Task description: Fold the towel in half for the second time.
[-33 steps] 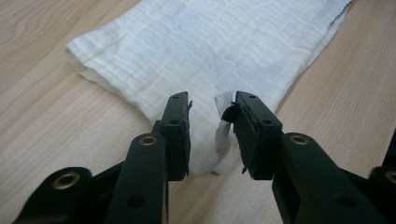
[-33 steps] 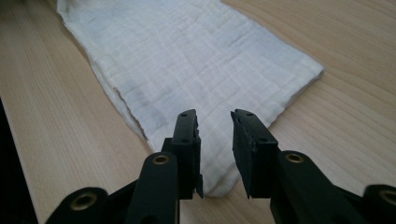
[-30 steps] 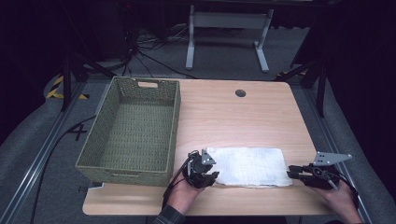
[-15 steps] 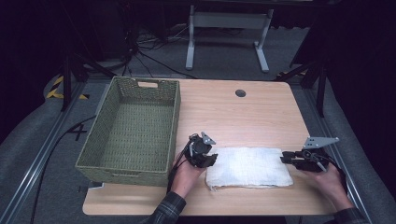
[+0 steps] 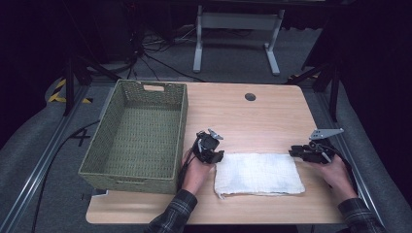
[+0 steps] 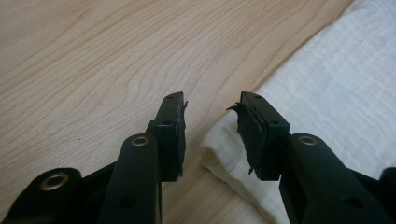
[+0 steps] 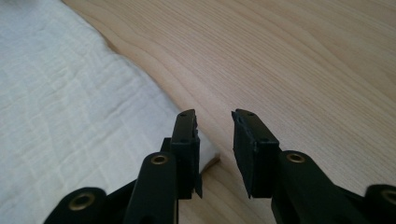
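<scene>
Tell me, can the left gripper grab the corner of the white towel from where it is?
Probably yes. The left gripper is open, its jaws right above the towel corner with only bare table around. Nothing sits in between.

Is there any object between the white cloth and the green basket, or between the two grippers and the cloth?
Nothing visible. The left gripper and right gripper, both open, sit at opposite ends of the white cloth. Only bare table and the left hand lie between cloth and woven basket.
</scene>
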